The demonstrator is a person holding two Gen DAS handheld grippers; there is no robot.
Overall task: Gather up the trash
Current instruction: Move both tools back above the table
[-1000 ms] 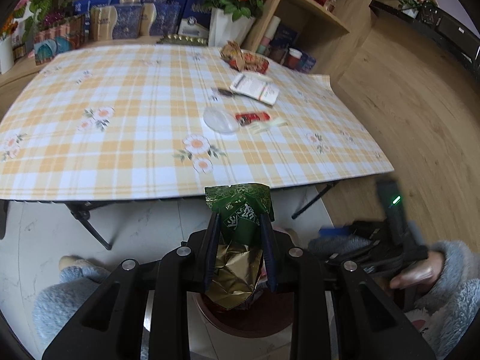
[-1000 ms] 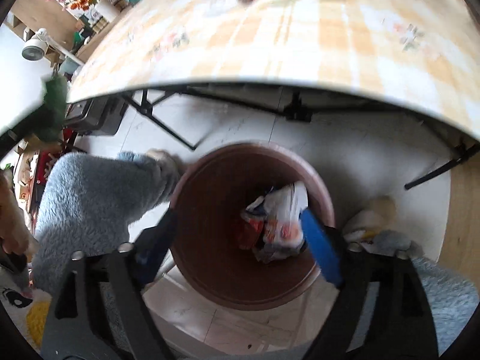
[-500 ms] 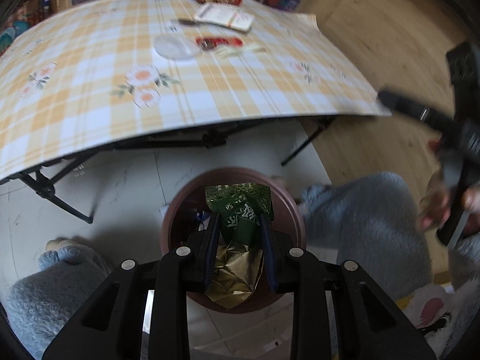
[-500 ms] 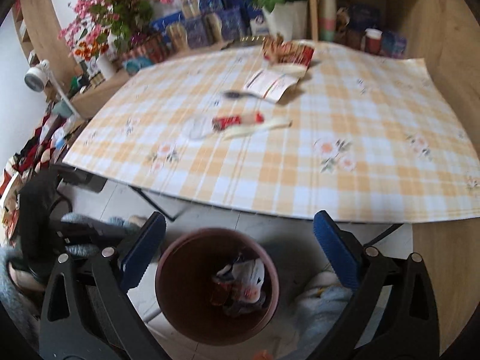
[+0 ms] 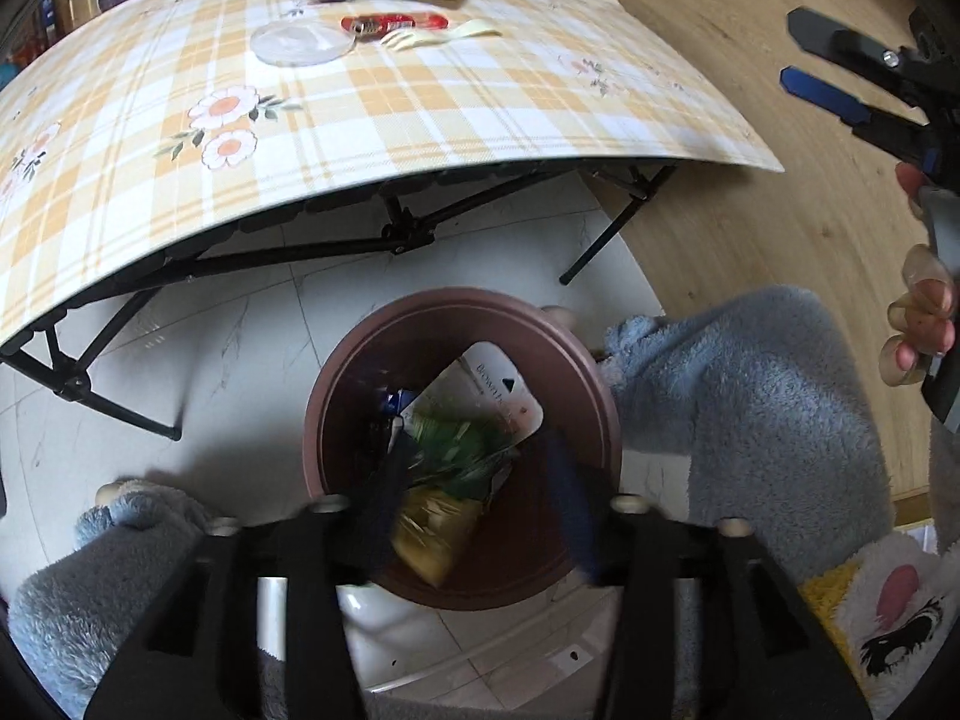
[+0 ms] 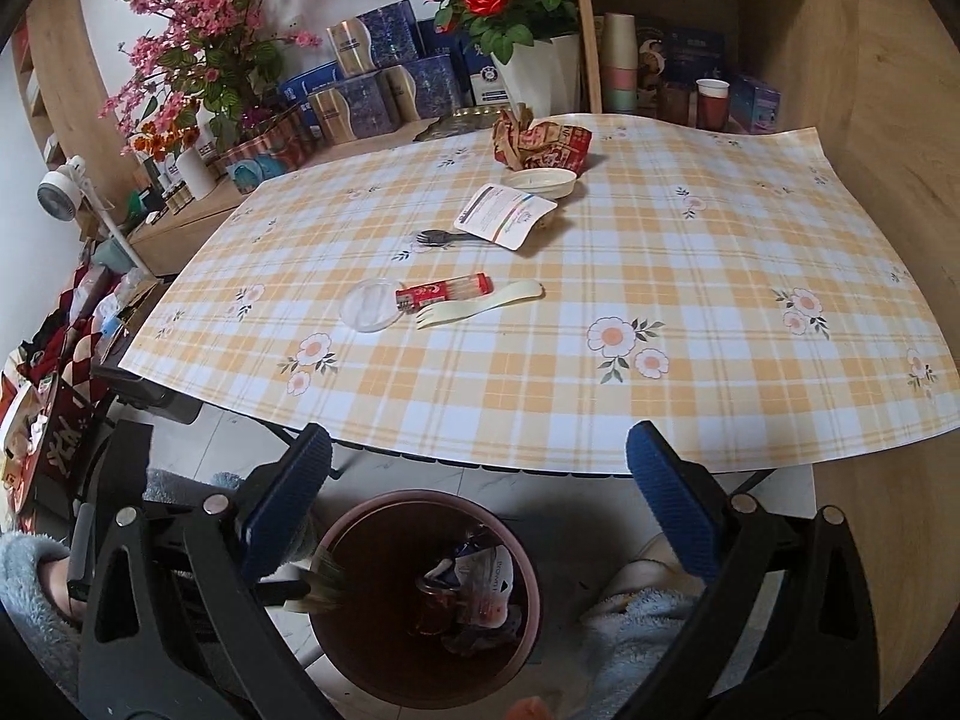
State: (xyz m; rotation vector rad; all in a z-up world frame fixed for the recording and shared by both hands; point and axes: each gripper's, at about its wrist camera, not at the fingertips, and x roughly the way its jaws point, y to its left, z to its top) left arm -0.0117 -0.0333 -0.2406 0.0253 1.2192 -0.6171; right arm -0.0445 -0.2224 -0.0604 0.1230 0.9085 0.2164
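"Brown…" on the white pouch point(image 5: 492, 387) in the bin point(image 5: 336, 396)

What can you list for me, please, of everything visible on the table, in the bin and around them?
Table: one, orange-and-white check cloth with flowers.
Clear lid: one, transparent, mid-table.
Red wrapper: one, red, partly on the lid.
Cream spork: one, beside the red wrapper.
Dark spork: one, black, further back.
White pouch: one, white, beside the dark spork.
White bowl: one, behind the pouch.
Crumpled bag: one, red-brown, far edge.
Bin: one, brown, on the floor below the table.
Green-gold wrapper: one, blurred, over the bin between the left jaws.
Left gripper: jaws just opened.
Right gripper: jaws wide, empty.
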